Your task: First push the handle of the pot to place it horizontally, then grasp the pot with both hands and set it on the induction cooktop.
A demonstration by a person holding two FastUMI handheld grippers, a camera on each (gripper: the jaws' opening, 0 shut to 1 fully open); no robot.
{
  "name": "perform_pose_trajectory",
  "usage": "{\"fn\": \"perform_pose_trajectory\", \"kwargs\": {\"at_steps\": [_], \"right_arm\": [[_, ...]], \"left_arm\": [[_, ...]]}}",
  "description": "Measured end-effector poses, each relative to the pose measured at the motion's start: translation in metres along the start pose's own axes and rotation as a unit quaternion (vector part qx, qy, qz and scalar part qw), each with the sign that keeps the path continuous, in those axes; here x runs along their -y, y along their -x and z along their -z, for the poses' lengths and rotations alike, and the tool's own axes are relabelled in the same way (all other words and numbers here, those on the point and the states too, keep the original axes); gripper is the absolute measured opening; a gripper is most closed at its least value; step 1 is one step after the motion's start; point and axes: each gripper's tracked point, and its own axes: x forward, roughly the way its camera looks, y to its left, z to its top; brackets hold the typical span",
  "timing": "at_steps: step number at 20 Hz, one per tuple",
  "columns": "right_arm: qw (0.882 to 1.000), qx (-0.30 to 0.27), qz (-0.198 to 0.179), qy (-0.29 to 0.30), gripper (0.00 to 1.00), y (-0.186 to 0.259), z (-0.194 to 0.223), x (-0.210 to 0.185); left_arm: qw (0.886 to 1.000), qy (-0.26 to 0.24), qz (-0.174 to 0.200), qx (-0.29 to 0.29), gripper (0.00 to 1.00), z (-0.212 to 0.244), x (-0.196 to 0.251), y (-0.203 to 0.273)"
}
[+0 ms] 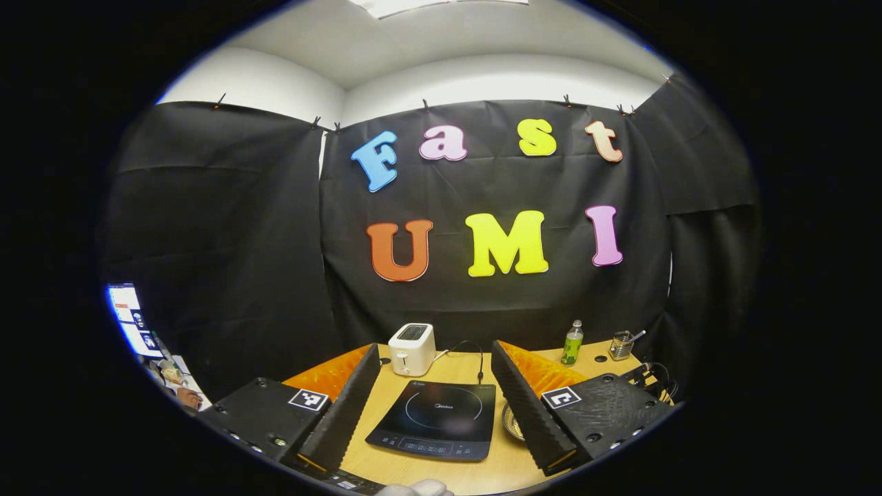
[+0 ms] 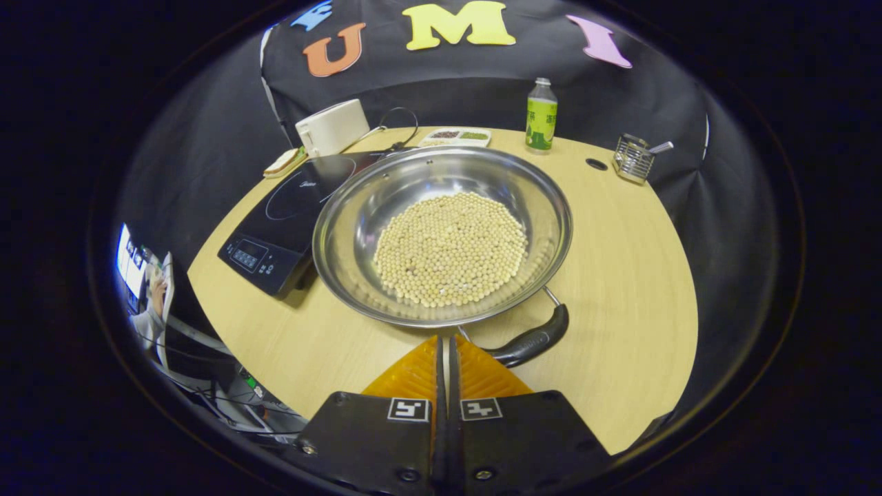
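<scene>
We see the right hand-held gripper (image 2: 444, 344) closed on nothing, just before the pot (image 2: 441, 234), beside its handle (image 2: 534, 339). Our left hand-held gripper (image 1: 435, 372) gapes above the induction cooktop (image 1: 435, 419).

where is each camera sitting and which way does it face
Left gripper view: rides the left gripper, held level, facing the booth wall over the induction cooktop; its fingers spread wide.
Right gripper view: rides the right gripper, tilted down at the pot of beans; fingers closed by the handle.
Shared: cooktop, toaster, green bottle, table.
</scene>
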Motion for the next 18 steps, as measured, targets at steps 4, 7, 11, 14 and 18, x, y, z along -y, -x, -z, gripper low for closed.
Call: {"fn": "perform_pose_trajectory", "kwargs": {"at_steps": [4,7,11,14,18], "right_arm": [[1.0,0.004,-0.001,-0.011,0.04,-0.001,-0.007,0.017],[1.0,0.008,-0.001,-0.016,0.01,0.0,-0.014,0.03],[1.0,0.01,0.001,-0.022,0.01,-0.002,-0.02,0.047],[1.0,0.01,-0.001,-0.023,0.04,-0.004,-0.025,0.058],[1.0,0.01,0.001,-0.022,0.04,-0.008,-0.032,0.073]], "left_arm": [[1.0,-0.002,-0.012,-0.003,0.96,0.0,0.005,0.001],[1.0,-0.003,-0.017,-0.007,0.96,0.0,0.013,0.002],[1.0,-0.002,-0.022,-0.014,0.96,0.002,0.025,0.004],[1.0,-0.004,-0.027,-0.015,0.96,0.002,0.032,0.004],[0.999,-0.004,-0.036,-0.019,0.96,0.001,0.039,0.003]]}}
